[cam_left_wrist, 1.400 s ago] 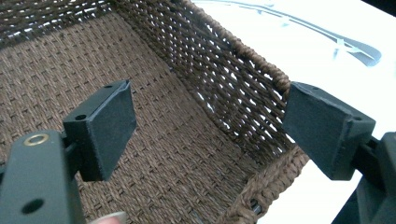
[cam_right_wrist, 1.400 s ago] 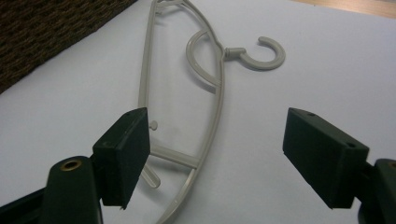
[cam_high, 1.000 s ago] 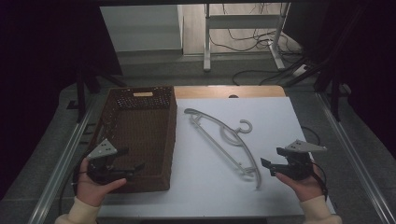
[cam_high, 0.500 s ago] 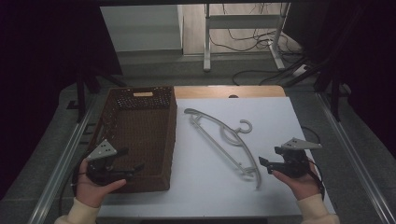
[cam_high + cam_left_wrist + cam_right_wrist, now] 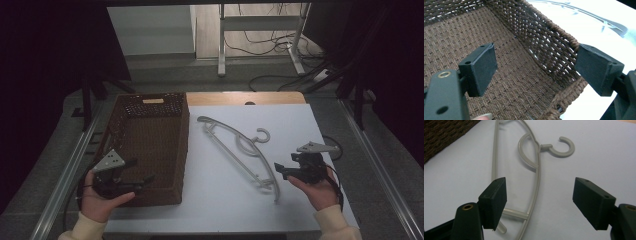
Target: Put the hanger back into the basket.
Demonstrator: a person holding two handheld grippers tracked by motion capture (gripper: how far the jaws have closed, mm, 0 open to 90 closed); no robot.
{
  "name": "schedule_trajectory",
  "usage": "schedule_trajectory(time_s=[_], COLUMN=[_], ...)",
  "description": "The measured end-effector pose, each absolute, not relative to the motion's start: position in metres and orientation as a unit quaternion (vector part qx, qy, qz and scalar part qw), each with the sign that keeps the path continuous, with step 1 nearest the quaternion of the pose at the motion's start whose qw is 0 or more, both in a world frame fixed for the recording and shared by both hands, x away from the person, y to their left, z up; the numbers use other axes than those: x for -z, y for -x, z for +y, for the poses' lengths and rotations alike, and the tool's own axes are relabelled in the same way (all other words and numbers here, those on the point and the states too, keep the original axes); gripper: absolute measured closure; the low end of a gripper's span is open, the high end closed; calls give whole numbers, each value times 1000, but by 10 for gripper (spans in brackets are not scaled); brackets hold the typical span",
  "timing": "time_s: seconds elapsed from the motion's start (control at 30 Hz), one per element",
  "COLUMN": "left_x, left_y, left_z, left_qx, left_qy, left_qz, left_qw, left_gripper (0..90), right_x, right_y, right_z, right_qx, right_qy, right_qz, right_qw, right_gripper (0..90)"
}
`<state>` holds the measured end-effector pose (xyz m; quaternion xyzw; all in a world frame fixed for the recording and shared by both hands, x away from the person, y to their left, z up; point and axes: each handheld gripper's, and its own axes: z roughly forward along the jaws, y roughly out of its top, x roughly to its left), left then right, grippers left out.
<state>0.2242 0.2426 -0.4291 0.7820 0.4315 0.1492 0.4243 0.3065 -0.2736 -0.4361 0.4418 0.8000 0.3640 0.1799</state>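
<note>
Grey plastic hanger (image 5: pixel 240 150) lies flat on white bench (image 5: pixel 320 130) beside brown wicker basket (image 5: pixel 150 145); right claw (image 5: pixel 281 170), wide and just narrowing slightly, empty, should straddle one thin bar squarely; left claw (image 5: pixel 142 181) waits wide over basket.

My right gripper (image 5: pixel 280 170) sits at four o'clock, beside the hanger (image 5: pixel 240 150). My left gripper (image 5: pixel 142 172) hovers over the basket (image 5: pixel 150 107) at eight o'clock.
</note>
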Motion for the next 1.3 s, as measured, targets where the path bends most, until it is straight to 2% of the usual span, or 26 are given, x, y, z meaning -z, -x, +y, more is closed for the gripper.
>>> schedule_trajectory(time_s=[0.5, 1.3], left_x=[428, 428], left_y=[-224, -224], left_z=[244, 242], left_qx=[-150, -150], left_qy=[-782, -783], left_qz=[432, 430], left_qw=[424, 423], left_gripper=[182, 183], right_x=[439, 456], right_y=[-333, -398], right_z=[-260, -226], right_qx=[-334, -286], right_qy=[-457, -472], right_qz=[806, 821], right_qw=[171, 151], right_gripper=[276, 313])
